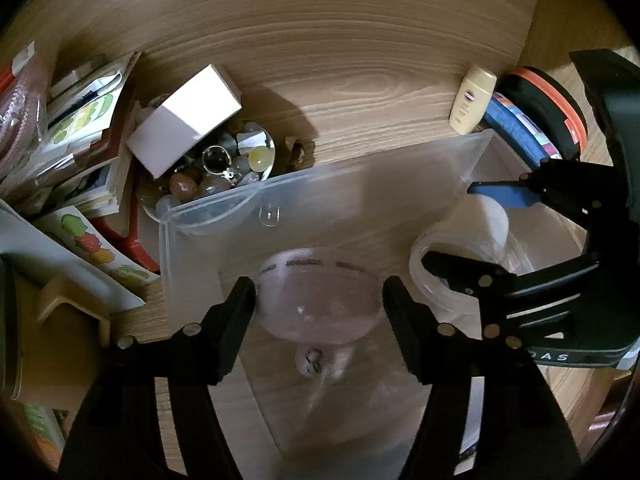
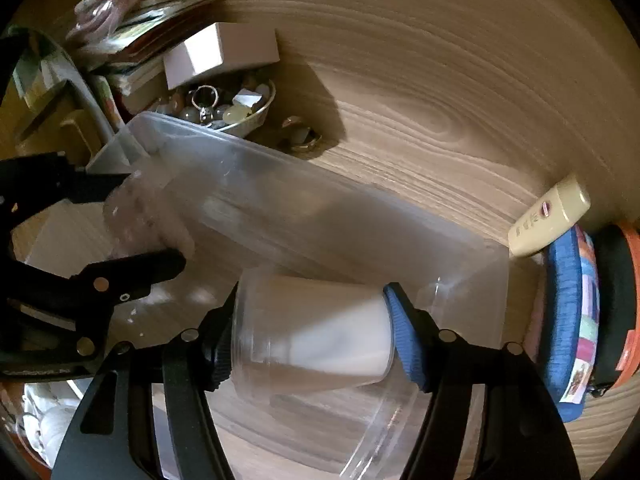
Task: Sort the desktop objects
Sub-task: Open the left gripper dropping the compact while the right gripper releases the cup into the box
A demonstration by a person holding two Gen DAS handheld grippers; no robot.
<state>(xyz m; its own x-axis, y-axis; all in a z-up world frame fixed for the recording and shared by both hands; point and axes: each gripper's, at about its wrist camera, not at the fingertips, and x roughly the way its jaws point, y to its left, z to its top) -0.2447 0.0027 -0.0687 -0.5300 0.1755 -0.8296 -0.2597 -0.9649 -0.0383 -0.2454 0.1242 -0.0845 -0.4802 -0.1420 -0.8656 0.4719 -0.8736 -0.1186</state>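
Wood-grain bench (image 1: 320, 32) with a fair bit of clutter, and a big see-through plastic bin (image 1: 360, 168) sitting in the middle of it. Both tongs are down over that bin.

Left tongs (image 1: 320, 304) have a frosted round tub (image 1: 316, 316) sitting right between the fingers, low inside the bin. The black pads look like they're up against its sides, but honestly I can't tell if they're actually squeezing it or just resting beside it.

Right tongs (image 2: 310, 320) are clamped on a clear jar (image 2: 320, 340) with something white inside. It's lying sideways across the gap, one end against the black pad and the other against the blue one, hanging over the right end of the bin.

Other stuff around:
- a glass bowl (image 1: 273, 148) full of polished stones and a ring or two, just behind the bin's left corner
- a white box (image 1: 188, 120) resting tilted on top of that bowl
- a messy stack of booklets (image 1: 88, 128) further left
- a small cream bottle (image 1: 472, 100) lying on the bench by the bin's far right corner
- a round blue and orange case (image 2: 568, 320) on its edge next to that bottle
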